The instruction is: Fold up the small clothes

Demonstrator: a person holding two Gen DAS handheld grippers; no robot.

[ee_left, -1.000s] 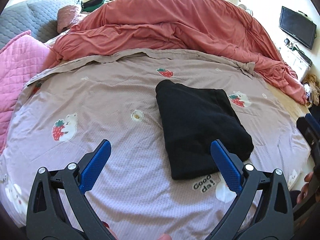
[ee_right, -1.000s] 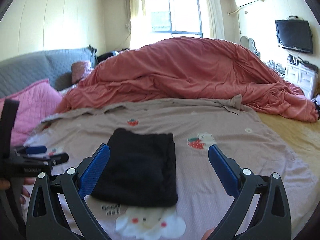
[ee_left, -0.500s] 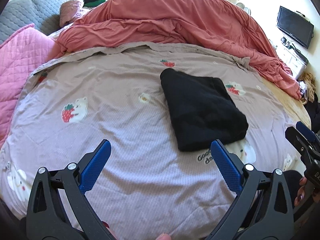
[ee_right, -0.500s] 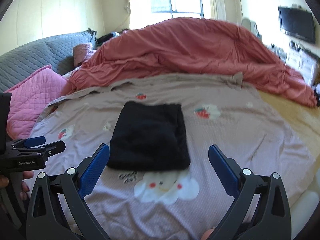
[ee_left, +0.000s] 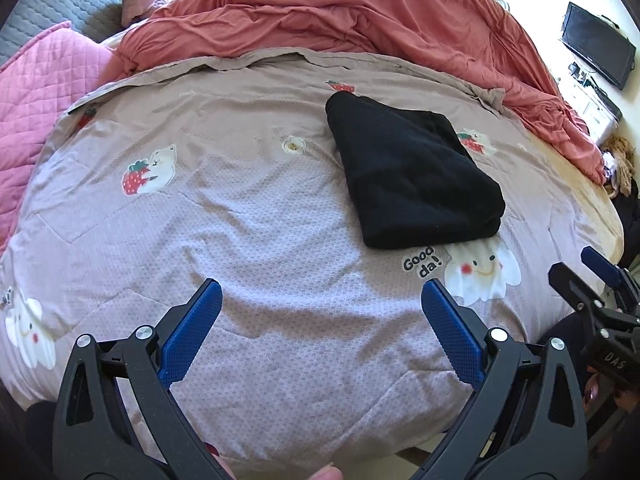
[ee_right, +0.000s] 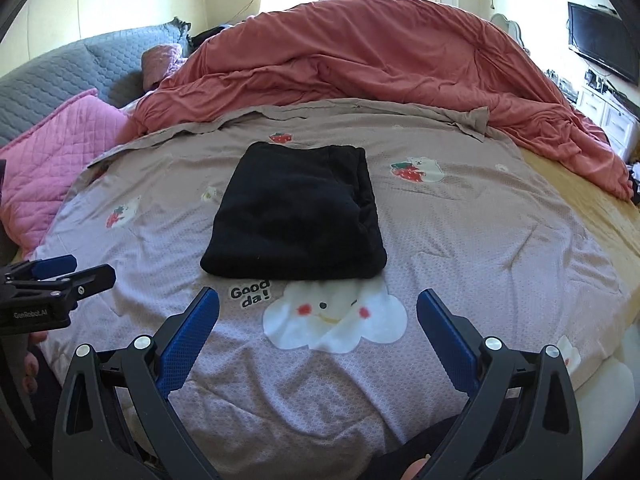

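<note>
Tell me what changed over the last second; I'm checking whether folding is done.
Both hand-held grippers, left and right, pulled back from the black garment, open and empty throughout. The garment stayed folded in place on the sheet.

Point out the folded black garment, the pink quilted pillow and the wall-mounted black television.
Folded black garment [ee_right: 296,212], right wrist view, middle of its top layer.
Pink quilted pillow [ee_right: 56,160], right wrist view, its quilted face.
Wall-mounted black television [ee_left: 598,46], left wrist view, centre of the screen.
</note>
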